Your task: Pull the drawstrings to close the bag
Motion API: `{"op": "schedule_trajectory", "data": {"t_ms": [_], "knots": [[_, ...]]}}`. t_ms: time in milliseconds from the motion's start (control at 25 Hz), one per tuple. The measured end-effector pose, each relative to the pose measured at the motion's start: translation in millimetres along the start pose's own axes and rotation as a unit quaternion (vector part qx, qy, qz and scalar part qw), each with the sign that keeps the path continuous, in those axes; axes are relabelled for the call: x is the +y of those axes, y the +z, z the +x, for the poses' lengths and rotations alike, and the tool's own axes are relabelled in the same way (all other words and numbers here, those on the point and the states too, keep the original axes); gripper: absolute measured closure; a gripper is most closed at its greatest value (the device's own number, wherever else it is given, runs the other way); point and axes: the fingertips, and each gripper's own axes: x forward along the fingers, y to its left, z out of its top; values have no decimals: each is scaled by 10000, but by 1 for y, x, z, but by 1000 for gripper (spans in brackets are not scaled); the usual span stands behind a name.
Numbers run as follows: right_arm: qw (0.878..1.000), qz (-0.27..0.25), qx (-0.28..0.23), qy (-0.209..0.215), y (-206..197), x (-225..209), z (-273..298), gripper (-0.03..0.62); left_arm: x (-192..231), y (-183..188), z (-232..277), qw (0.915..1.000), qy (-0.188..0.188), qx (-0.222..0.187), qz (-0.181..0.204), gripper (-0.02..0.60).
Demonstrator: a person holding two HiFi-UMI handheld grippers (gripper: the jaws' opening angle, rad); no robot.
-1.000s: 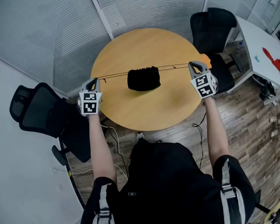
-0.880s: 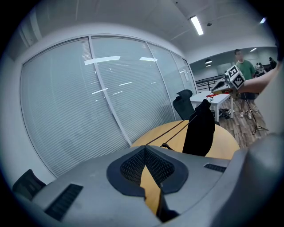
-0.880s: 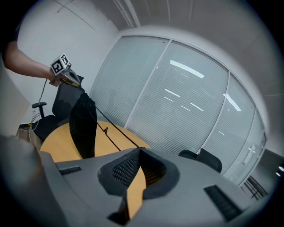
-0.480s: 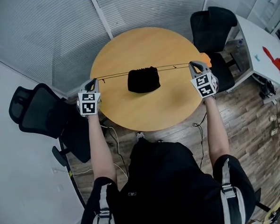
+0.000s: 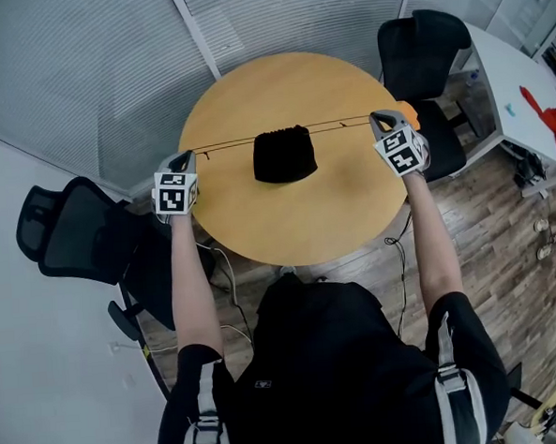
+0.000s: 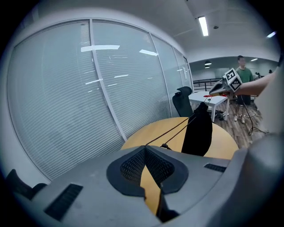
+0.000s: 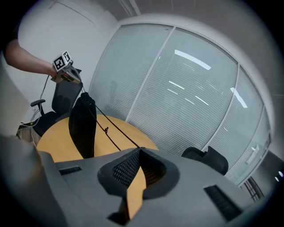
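A black drawstring bag (image 5: pixel 284 156) stands upright in the middle of the round wooden table (image 5: pixel 297 220). Thin dark drawstrings run taut from its top to both sides. My left gripper (image 5: pixel 189 157) is at the table's left edge, shut on the left drawstring (image 5: pixel 223 146). My right gripper (image 5: pixel 375 117) is at the right edge, shut on the right drawstring (image 5: pixel 342 124). In the left gripper view the drawstring (image 6: pixel 173 132) leaves the closed jaw tips (image 6: pixel 145 146) toward the bag (image 6: pixel 199 133). The right gripper view shows the same: drawstring (image 7: pixel 111 128), jaw tips (image 7: pixel 140 149), bag (image 7: pixel 83 126).
A black office chair (image 5: pixel 67 234) stands left of the table and another chair (image 5: pixel 422 48) at the far right. A white desk (image 5: pixel 518 80) with a red item (image 5: pixel 549 120) is at the right. Glass walls with blinds (image 5: pixel 109 67) close the back. A person (image 6: pixel 243 73) stands far off.
Both grippers have shifted a little toward the far side of the table, strings still taut. The bag has stayed in place.
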Motion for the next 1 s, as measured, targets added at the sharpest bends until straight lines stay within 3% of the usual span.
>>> {"op": "schedule_trajectory", "data": {"t_ms": [360,640,1000], "knots": [[9996,123,-30,-242,19,-8,14,534,26,19,20,9993,-175,-282,164,567],[9970,559,516,153,-63,55,9,534,-23,-63,32,9986,-471,243,-18,566],[9804,1069,1419,853,-168,149,-1,534,-87,-173,29,9902,-904,1035,-238,566]]}}
